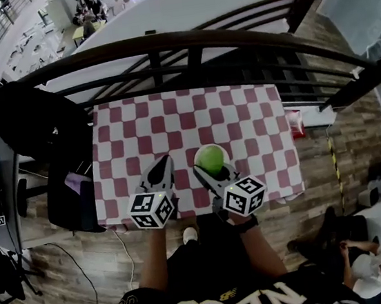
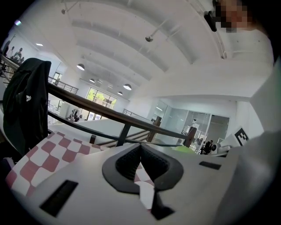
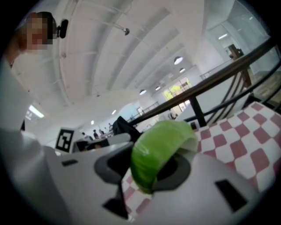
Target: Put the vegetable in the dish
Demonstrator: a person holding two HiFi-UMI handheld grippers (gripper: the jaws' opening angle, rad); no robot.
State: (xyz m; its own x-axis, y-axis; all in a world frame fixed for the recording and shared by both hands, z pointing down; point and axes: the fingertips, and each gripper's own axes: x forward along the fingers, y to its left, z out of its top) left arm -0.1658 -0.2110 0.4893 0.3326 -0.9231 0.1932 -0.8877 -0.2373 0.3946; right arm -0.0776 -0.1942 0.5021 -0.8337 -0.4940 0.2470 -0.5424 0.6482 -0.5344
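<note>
Green vegetable is clamped in my right gripper. Jaws are part-way closed, with a pad on each side of it. It's round and leafy with a pale cut edge. Probably a cabbage or lettuce head, but the blur is too heavy to be sure. In the head view it sits over the near half of the red-and-white checked tablecloth, a little right of centre. Can't tell whether it touches the cloth or hangs just above it.

My left gripper is just beside it on the left. Its jaws are pressed together with nothing between them, only cloth showing past the tips. Both tongs point away from me across the table, roughly parallel and slightly apart. Marker cubes are over the near table edge.

Dark curved railing runs behind the far side of the table. Black jacket is draped over a chair at the table's left.
</note>
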